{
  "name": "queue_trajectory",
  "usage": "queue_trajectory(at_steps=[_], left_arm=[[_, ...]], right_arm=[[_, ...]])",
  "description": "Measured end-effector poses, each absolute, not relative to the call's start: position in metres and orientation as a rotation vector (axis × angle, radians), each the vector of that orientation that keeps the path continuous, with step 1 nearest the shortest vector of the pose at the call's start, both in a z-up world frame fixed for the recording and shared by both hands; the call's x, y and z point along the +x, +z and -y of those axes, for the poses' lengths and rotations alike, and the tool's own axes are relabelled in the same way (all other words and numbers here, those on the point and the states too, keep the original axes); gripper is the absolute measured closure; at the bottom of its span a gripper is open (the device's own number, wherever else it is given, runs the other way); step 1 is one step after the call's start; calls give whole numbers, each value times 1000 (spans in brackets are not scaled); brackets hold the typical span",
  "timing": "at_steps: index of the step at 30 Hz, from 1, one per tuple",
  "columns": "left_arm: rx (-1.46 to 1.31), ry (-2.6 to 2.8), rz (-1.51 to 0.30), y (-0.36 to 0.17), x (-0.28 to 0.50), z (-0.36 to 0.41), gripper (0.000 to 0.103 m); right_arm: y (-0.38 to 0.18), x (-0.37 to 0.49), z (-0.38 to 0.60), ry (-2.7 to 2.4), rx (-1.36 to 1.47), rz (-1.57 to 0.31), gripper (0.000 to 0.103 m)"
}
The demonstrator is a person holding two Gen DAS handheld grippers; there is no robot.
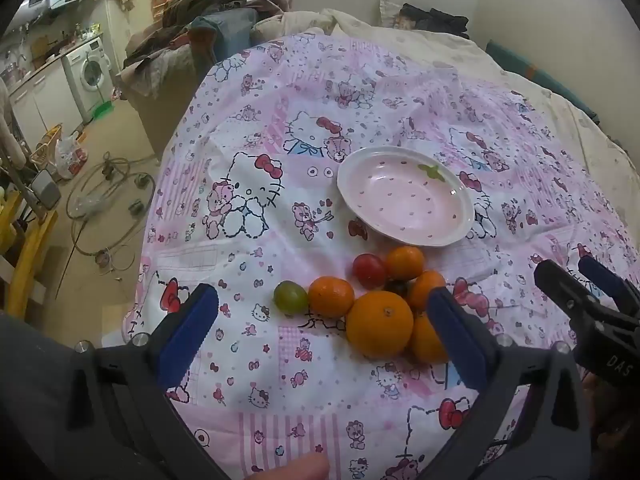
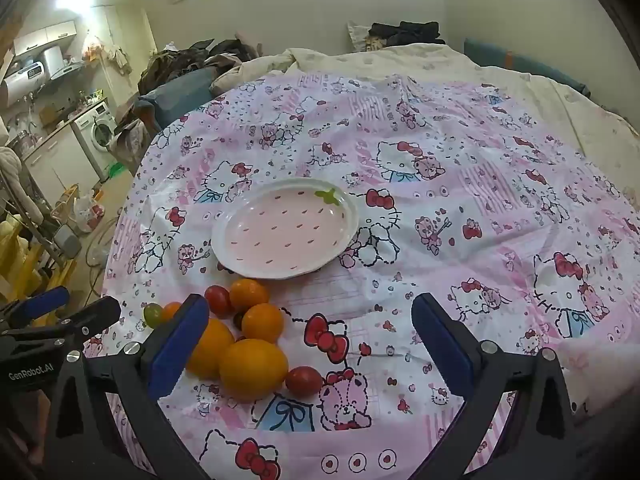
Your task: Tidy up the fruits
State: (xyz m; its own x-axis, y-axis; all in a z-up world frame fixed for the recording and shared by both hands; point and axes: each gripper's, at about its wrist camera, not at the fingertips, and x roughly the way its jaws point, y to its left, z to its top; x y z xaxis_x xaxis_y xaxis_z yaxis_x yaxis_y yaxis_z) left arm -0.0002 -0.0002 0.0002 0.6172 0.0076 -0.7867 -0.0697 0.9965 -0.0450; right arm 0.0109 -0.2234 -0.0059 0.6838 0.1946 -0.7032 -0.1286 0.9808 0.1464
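A pink strawberry-patterned plate (image 1: 406,204) (image 2: 286,229) lies empty on the cartoon-print cloth. Just in front of it sits a cluster of fruit: a large orange (image 1: 379,325) (image 2: 253,369), several smaller oranges (image 1: 331,297) (image 2: 262,322), a red tomato (image 1: 369,269) (image 2: 218,299), a green tomato (image 1: 290,297) (image 2: 153,314), and in the right wrist view another red tomato (image 2: 303,381). My left gripper (image 1: 324,330) hangs open above the near side of the cluster, holding nothing. My right gripper (image 2: 308,336) is open too, with the fruit by its left finger. Each gripper shows at the edge of the other's view.
The cloth (image 1: 280,400) covers a bed; a cream quilt (image 2: 400,60) and piled clothes (image 1: 208,4) lie at the far end. To the left the bed edge drops to a floor with hoses (image 1: 108,208), a washing machine (image 1: 90,74) and a yellow frame (image 1: 24,256).
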Motion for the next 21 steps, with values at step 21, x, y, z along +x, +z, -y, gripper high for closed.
queue_trajectory(at_steps=[21], left_arm=[[-82, 44, -915, -3, -1, -4, 0]], right_arm=[[-5, 9, 221, 162, 60, -780, 0]])
